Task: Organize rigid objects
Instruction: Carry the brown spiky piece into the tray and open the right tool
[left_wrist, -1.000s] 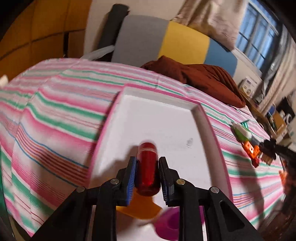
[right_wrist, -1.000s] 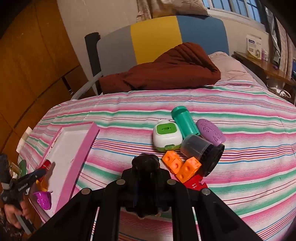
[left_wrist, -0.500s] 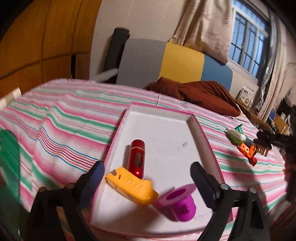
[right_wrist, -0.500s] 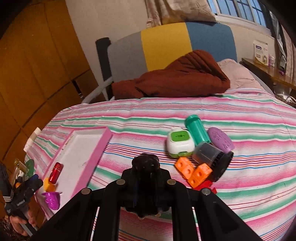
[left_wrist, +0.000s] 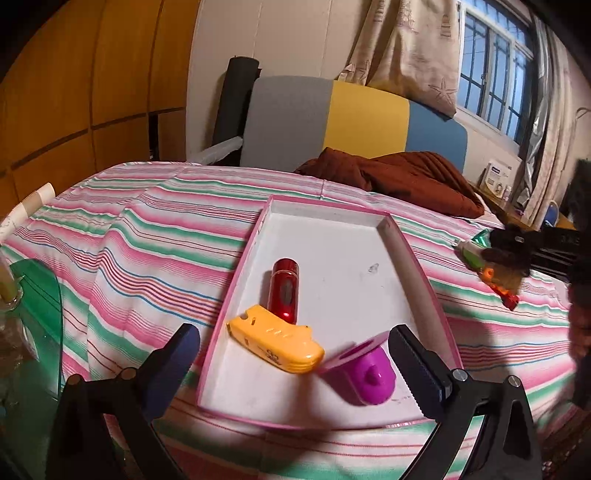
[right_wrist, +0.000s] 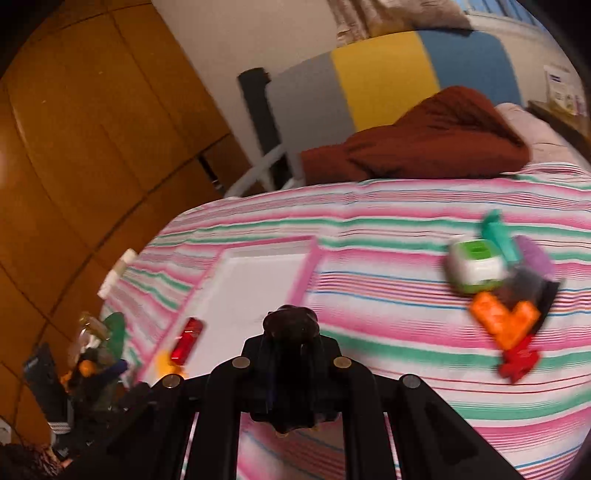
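On the striped bedspread (left_wrist: 155, 236), your pink-rimmed tray (left_wrist: 334, 216) held three things while both grippers hung over the bed.

Your left gripper (left_wrist: 291, 354) was spreading its jaws wide, with nothing pressed between the pads; it hovered over the tray's near end. The red cylinder (left_wrist: 283, 290) lay free on the white floor of the tray, towards its left wall, with the yellow toy (left_wrist: 275, 343) touching its near end and the purple cup (left_wrist: 365, 373) tipped on its side to the right of that. Your right gripper (right_wrist: 290, 354) was clamped shut on a small dark object (right_wrist: 290, 325), held above the bedspread just right of the tray. Far to the right, well apart from the tray, the green-and-white box (right_wrist: 474, 266), teal bottle (right_wrist: 498, 236) and orange blocks (right_wrist: 504, 321) sat bunched together, blurred.
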